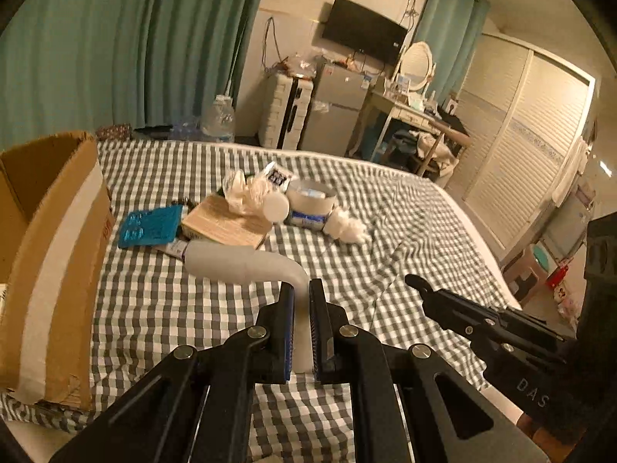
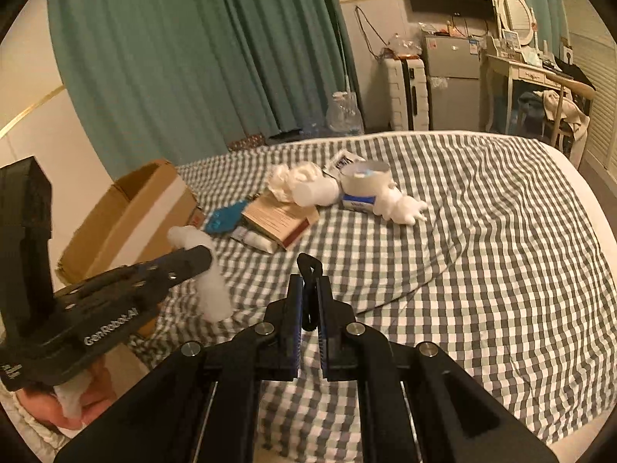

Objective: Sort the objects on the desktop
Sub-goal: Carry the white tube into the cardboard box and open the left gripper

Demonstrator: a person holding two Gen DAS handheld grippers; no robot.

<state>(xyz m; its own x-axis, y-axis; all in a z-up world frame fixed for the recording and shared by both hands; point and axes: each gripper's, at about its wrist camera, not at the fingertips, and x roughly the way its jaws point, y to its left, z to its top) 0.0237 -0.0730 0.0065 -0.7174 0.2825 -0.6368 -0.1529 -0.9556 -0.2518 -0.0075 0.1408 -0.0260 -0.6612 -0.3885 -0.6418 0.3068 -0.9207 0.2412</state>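
The left gripper (image 1: 301,289) pinches a soft white tube (image 1: 246,262) by one end. From the jaws the tube rises, bends, and runs away to the gripper's left, its long axis roughly level and its free end pointing toward the cardboard box (image 1: 58,254). In the right wrist view the same tube (image 2: 212,293) hangs out below the left gripper (image 2: 206,258), and its far tip pokes up beyond the fingers toward the box (image 2: 127,223). The part between the pads is hidden.

The right gripper (image 2: 308,281) is pressed together on a small black clip (image 2: 309,266), which stands upright, its loop sticking out past the fingertips. Its lower end is lost in the dark gap between the jaws. In the left wrist view the right gripper (image 1: 418,283) sits to the right, and the clip is hard to make out against it.

Ahead of both grippers, on the checked bedsheet (image 1: 385,231), lies a pile: a blue item (image 1: 150,225), a book (image 1: 225,223), a tape roll (image 1: 310,196), crumpled white wads (image 1: 347,227). A small tube (image 1: 175,247) lies partly hidden behind the white tube. The box is cut off at the frame's left edge.
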